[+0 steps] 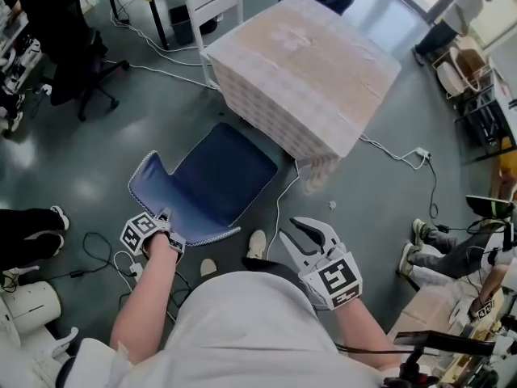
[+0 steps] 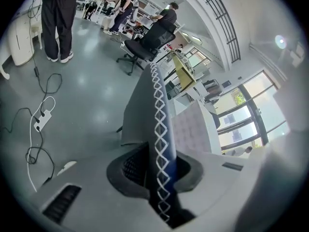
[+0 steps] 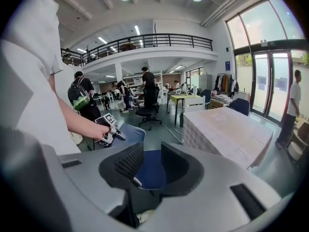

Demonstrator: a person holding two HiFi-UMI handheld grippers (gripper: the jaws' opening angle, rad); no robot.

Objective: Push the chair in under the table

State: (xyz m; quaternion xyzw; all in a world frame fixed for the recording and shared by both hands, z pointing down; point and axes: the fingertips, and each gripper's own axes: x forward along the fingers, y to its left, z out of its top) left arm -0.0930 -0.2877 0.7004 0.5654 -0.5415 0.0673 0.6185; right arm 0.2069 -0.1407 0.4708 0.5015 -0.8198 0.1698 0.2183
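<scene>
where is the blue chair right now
In the head view the blue chair stands centre-left, right in front of the cloth-covered table, its backrest clamped in the left tongs.

Head view: steeply down from above onto chair (image 1: 214, 176) and table (image 1: 307, 63). Left gripper view: very near, along the chair's back edge. Right gripper view: farther off, facing both.

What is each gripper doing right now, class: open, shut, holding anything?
Left gripper: shut on the chair backrest, at its top edge.
Right gripper: open, nothing between its jaws.
</scene>
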